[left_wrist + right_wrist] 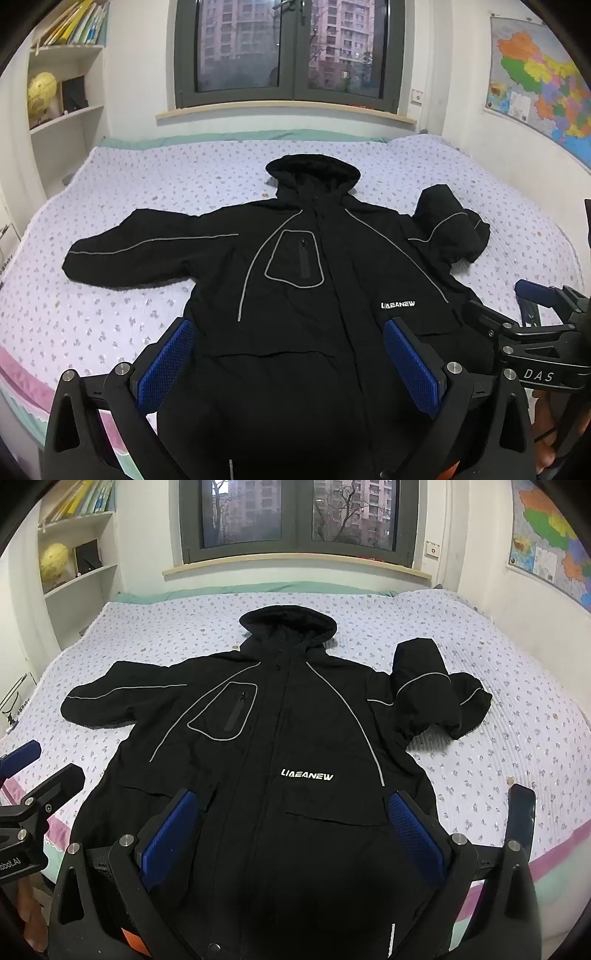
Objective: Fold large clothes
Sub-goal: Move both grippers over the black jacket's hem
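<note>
Both the left gripper [290,365] and right gripper [295,834] hover with jaws spread wide and empty above the hem of a black hooded jacket [266,746] lying face-up across the floral-quilted bed [498,775], beneath the window [299,517].
</note>
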The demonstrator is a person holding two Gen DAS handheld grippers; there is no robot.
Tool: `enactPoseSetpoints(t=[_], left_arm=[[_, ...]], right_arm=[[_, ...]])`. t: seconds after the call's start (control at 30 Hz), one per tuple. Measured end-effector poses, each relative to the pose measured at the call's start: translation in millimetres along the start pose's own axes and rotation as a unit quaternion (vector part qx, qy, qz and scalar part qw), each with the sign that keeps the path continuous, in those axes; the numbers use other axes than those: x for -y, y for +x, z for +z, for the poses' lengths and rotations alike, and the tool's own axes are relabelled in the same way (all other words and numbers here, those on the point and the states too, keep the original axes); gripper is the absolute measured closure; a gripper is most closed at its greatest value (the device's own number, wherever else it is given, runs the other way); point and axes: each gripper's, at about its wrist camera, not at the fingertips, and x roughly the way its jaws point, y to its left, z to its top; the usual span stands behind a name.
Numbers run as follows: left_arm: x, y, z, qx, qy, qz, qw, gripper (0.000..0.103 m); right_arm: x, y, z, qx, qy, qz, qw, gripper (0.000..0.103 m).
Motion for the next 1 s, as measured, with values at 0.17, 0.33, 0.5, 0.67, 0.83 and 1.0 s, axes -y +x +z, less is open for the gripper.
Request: enactPoseSetpoints(t=[0.17,0.33,0.5,0.67,0.83,1.0], left_arm=[[-3.0,1.0,-3.5,0.002,0.0,-0.001,1.0,0.001],[-0.8,0.7,-7.1,0.002,0.003,-0.003,1.0,0.001],[11.3,1.9,14.1,0.004,0.009,-0.001,0.9999,0.001],[24.1,12.1,40.1,0.024,0.019,0.001,0.9995,0.001],[50.3,65.7,65.3,0.0,0.027,-0.03,0.9992,0.001],[89.4,157.6,97.3,-0.043,0.068,-0.048,0.9956,0.001]], right_arm=[[-0.6,-0.5,0.2,0.001,-0.002,0.0,1.0,0.0],[-0.1,-0.1,0.5,0.002,-0.001,0.001,1.0,0.0],[3.3,1.1,0.7,0.007,0.002,0.003,1.0,0.0],[22.4,12.9,0.0,0.029,0.029,0.012,0.999,0.0],[52.3,42.5,8.4,0.053,0.055,0.027,0.997,0.0],[96.5,91.9,29.4,0.063,0.102,0.034,0.992,0.0]])
